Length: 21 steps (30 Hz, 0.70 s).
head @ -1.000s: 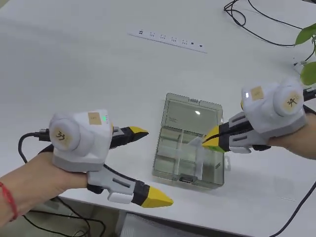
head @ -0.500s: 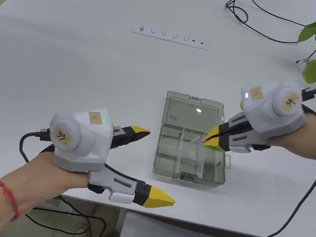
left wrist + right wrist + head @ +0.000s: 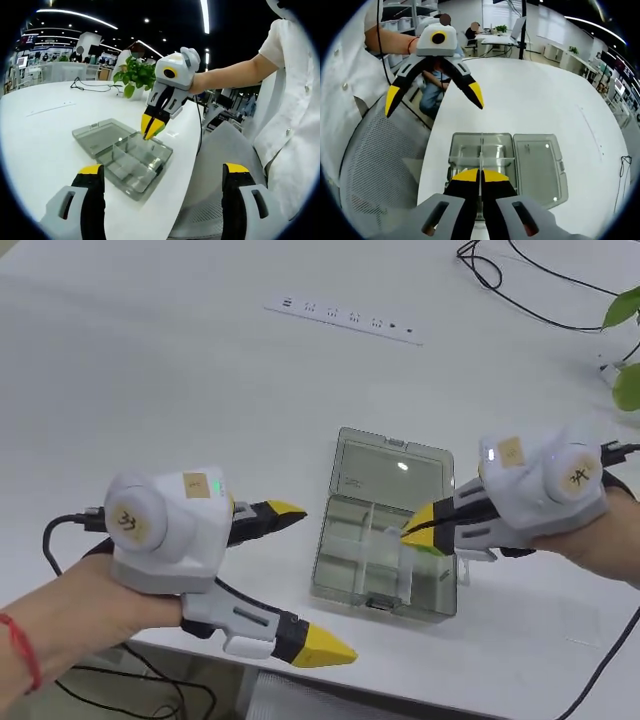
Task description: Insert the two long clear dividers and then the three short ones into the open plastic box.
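Two claws are out: the right claw point(image 3: 418, 526) pinches a thin clear divider point(image 3: 481, 148) just below its tips, over the open box point(image 3: 323, 542), and a small tilt could miss the slot and jam, since the wide-spread, empty left claw point(image 3: 312, 580) isn't steadying the box.

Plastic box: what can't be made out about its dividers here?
- Right gripper view: the right tool covers the box's near end and the held divider's gripped end.
- Head view: that tool hides the box's right side.
- Left gripper view: seated dividers too small to count.
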Tool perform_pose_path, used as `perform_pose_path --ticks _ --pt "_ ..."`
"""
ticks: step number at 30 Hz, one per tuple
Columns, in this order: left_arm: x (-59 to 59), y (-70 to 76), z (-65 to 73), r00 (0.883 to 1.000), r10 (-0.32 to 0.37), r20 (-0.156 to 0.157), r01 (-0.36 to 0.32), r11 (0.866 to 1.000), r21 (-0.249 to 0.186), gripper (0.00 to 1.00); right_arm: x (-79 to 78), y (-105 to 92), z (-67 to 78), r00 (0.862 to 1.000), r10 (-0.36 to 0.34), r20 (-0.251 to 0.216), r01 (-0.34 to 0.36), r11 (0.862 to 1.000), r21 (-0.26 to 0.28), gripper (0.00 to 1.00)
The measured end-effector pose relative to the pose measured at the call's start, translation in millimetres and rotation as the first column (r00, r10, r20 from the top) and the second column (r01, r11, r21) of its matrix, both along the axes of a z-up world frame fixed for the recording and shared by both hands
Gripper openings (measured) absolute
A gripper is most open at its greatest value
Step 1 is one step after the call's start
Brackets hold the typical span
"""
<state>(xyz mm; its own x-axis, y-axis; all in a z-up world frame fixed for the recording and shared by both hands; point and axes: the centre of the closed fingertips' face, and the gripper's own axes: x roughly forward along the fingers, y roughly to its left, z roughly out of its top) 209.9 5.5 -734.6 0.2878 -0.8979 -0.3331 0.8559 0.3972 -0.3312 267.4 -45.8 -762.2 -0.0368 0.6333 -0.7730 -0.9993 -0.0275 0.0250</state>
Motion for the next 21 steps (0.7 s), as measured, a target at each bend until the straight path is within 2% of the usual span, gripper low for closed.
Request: perform_pose_path --ticks 4,15,21 --pt "0.1 -0.2 -0.3 1.000 0.001 0.000 -0.001 1.000 0.000 1.00 2.5 -1.6 1.2 1.000 -0.024 -0.009 0.024 0.999 0.026 0.02" --pt "-0.9 -2.0 -1.8 1.000 -0.008 -0.003 0.008 1.000 0.002 1.00 1.7 0.7 2.3 1.000 -0.024 -0.009 0.025 0.998 0.052 0.02" --pt "-0.8 -1.1 -2.3 1.000 -0.005 -0.004 0.005 1.000 0.003 1.00 -1.3 2.3 3.1 1.000 -0.002 0.008 0.001 0.998 0.058 0.02"
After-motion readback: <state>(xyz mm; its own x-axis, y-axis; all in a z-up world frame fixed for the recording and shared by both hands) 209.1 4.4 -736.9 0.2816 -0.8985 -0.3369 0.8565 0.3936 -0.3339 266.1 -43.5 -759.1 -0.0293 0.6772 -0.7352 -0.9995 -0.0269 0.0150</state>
